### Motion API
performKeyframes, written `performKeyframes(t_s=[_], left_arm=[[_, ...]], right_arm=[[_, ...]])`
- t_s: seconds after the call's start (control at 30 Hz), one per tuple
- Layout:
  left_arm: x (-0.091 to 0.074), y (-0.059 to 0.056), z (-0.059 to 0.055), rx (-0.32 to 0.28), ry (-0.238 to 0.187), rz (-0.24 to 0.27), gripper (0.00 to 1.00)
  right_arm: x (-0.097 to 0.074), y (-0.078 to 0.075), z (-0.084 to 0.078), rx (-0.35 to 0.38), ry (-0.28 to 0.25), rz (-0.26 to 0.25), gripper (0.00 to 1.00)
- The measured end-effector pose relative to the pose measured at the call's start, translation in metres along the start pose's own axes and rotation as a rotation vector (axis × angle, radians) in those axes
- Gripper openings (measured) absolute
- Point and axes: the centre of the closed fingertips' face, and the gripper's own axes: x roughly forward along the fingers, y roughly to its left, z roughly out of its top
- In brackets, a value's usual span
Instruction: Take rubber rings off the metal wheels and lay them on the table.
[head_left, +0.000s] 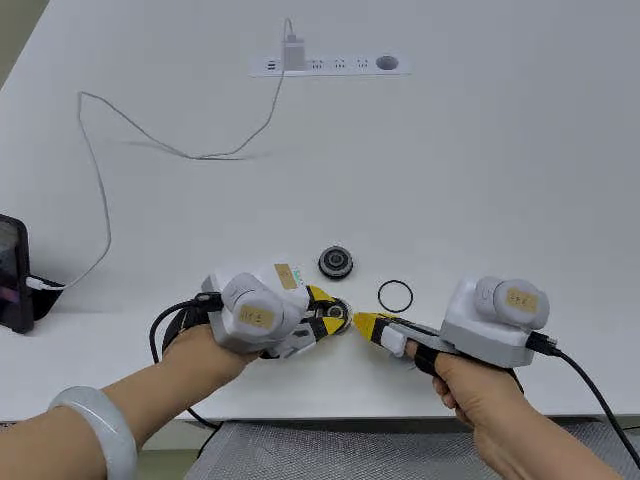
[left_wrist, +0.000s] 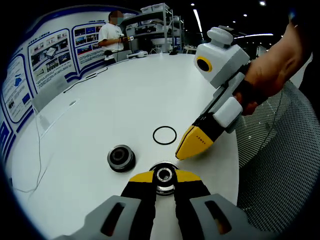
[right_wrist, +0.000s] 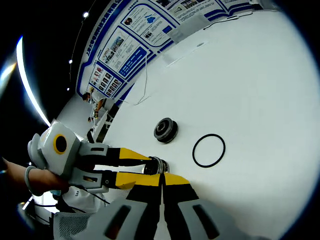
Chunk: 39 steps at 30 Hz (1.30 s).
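Note:
My left gripper (head_left: 330, 311) (left_wrist: 165, 176) is shut on a small metal wheel (head_left: 339, 318) (left_wrist: 165, 175) (right_wrist: 156, 165), holding it just above the white table (head_left: 450, 180). My right gripper (head_left: 362, 322) (right_wrist: 161, 179) is shut, its yellow jaws pressed together, with the tip right beside that wheel on its right. I cannot see anything between the jaws. A loose black rubber ring (head_left: 395, 284) (left_wrist: 164, 128) (right_wrist: 209, 136) lies flat on the table just beyond the right gripper. A second wheel with a dark rim (head_left: 336, 262) (left_wrist: 121, 157) (right_wrist: 165, 130) sits behind the grippers.
A white power strip (head_left: 325, 65) lies at the far edge, and its cable (head_left: 100, 190) trails to a black device (head_left: 12, 272) at the left. The table's front edge runs close under both hands, with grey mesh (head_left: 350, 450) below. A person (left_wrist: 111, 32) stands far off.

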Motion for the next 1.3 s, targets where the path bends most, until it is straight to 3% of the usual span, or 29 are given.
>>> performKeyframes(t_s=[0.13,0.27,0.4,0.5,0.97,1.3], left_arm=[[0.000,0.000,0.000,0.001,0.001,0.000,0.13],[0.000,0.000,0.000,-0.002,0.000,0.002,0.13],[0.000,0.000,0.000,-0.003,0.000,0.003,0.13],[0.001,0.001,0.000,-0.002,0.000,0.002,0.13],[0.001,0.001,-0.001,-0.001,0.000,0.002,0.13],[0.000,0.000,0.000,0.000,0.000,0.002,0.13]], right_arm=[[0.003,0.004,0.002,0.007,-0.006,0.013,0.08],[0.008,0.012,0.005,-0.058,0.004,0.010,0.11],[0.011,0.010,0.006,-0.082,0.011,-0.009,0.14],[0.013,0.008,0.006,-0.105,0.023,-0.025,0.14],[0.010,0.006,0.006,-0.076,0.030,-0.028,0.02],[0.011,0.008,0.005,-0.122,0.038,-0.036,0.03]])
